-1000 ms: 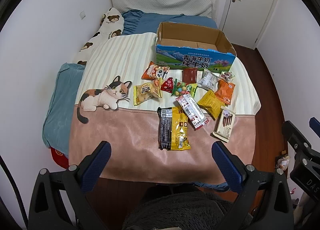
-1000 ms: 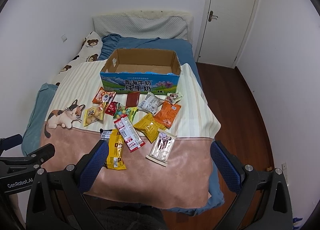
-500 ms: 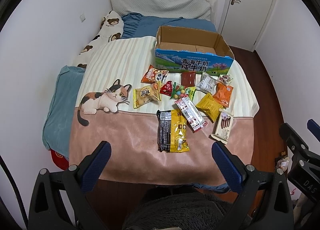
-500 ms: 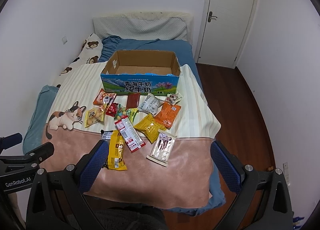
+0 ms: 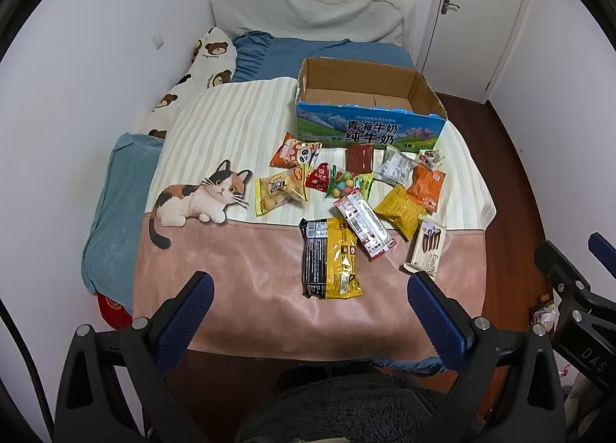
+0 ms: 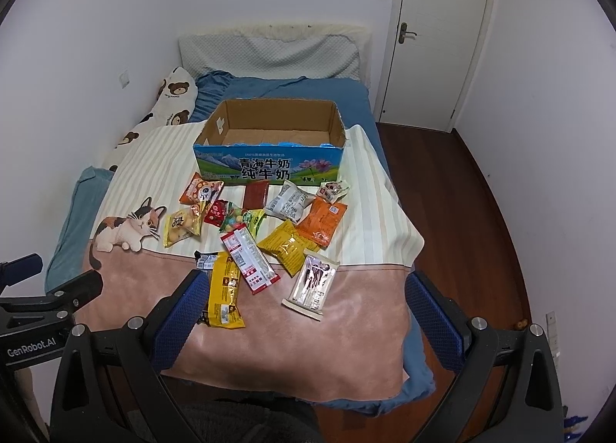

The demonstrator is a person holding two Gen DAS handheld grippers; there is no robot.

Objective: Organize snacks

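Several snack packets lie on the bed blanket [image 5: 246,273] in front of an open, empty cardboard milk box [image 5: 365,131], which also shows in the right wrist view [image 6: 269,167]. Nearest me are a yellow-black bag [image 5: 331,258], a red-white packet [image 5: 364,223] and a white chocolate-stick pack [image 5: 425,248], also seen in the right wrist view [image 6: 313,283]. My left gripper [image 5: 308,321] is open and empty, above the bed's foot edge. My right gripper [image 6: 304,316] is open and empty, over the blanket's near edge.
A bear-print pillow [image 5: 196,73] and a blue duvet [image 5: 315,52] lie behind the box. White walls stand left. A shut white door [image 6: 435,34] and wooden floor [image 6: 481,212] are on the right. The other gripper shows at each view's edge.
Both views have drifted slightly, so the bed and snacks sit a little differently in frame. Both grippers stay open and nothing on the bed has moved.
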